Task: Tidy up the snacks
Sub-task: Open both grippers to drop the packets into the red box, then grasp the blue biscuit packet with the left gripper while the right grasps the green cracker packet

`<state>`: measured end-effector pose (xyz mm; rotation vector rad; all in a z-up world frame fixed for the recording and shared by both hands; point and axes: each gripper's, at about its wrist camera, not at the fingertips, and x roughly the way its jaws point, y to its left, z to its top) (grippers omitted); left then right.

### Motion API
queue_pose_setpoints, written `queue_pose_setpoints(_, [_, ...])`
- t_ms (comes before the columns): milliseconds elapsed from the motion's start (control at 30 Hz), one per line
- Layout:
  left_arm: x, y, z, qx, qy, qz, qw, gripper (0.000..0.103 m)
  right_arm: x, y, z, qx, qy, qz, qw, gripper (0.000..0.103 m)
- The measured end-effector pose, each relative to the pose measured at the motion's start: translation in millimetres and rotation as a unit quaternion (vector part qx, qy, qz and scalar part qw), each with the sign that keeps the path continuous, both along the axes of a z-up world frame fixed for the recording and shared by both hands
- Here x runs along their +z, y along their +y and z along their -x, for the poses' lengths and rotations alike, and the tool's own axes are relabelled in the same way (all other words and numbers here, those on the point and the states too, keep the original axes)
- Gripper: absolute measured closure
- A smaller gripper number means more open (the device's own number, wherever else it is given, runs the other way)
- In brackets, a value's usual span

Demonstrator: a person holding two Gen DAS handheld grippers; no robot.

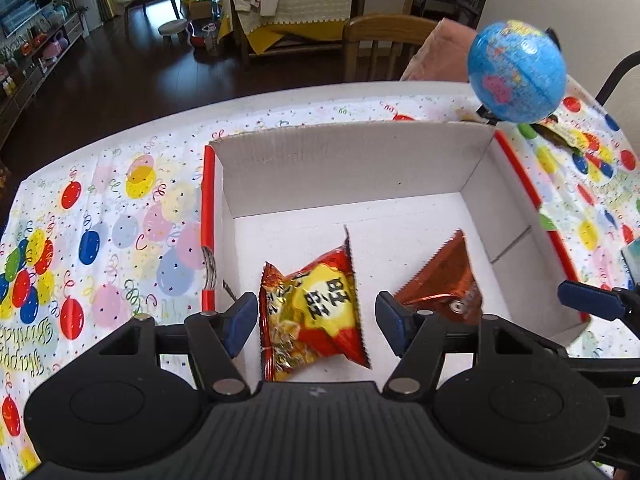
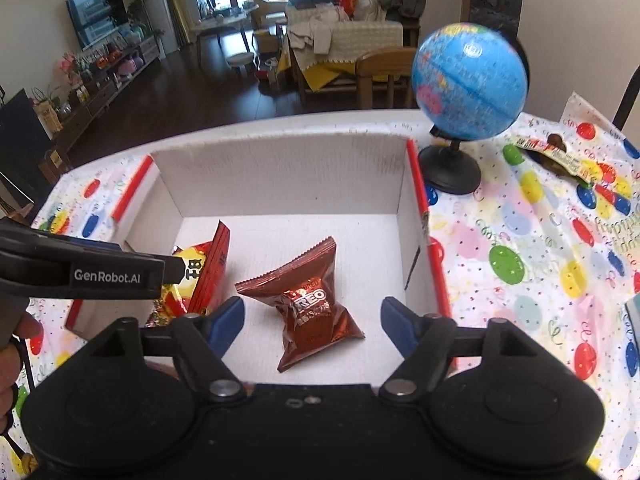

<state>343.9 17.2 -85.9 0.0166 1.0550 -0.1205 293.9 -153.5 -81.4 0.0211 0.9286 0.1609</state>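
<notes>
Now my left gripper [image 1: 316, 320] is wide open above the yellow snack bag [image 1: 310, 308]. My right gripper [image 2: 312, 320] is wide open too, holding nothing, over the Oreo pack [image 2: 310, 312] in the box [image 2: 280, 176].

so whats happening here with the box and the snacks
A person holds a gripper in each hand over a white cardboard box. The left gripper and right gripper are both open and empty. A red-and-yellow snack pack and a brown Oreo pack lie inside the box.

Globe [image 2: 470, 80] stands on balloon-print tablecloth [image 2: 532, 248]
</notes>
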Motion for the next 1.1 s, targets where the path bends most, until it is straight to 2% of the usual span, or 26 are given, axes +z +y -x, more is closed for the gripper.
queue_pose_setpoints(233, [27,0,35,0.012,-0.025,0.017,0.9995,0.036,24,-13,28,-0.003,-0.024,-0.013,1.000,0.017])
queue_pose_setpoints(633, [66,2,104,0.027,-0.064,0.046,0.9965,0.031,56,-30,88,0.020,-0.063,-0.038,0.997,0.014])
queue_pose_setpoints(1100, [79,2,183,0.040,-0.084,0.071,0.9931,0.031,59,-50,153,0.034,-0.080,-0.056,0.995,0.012])
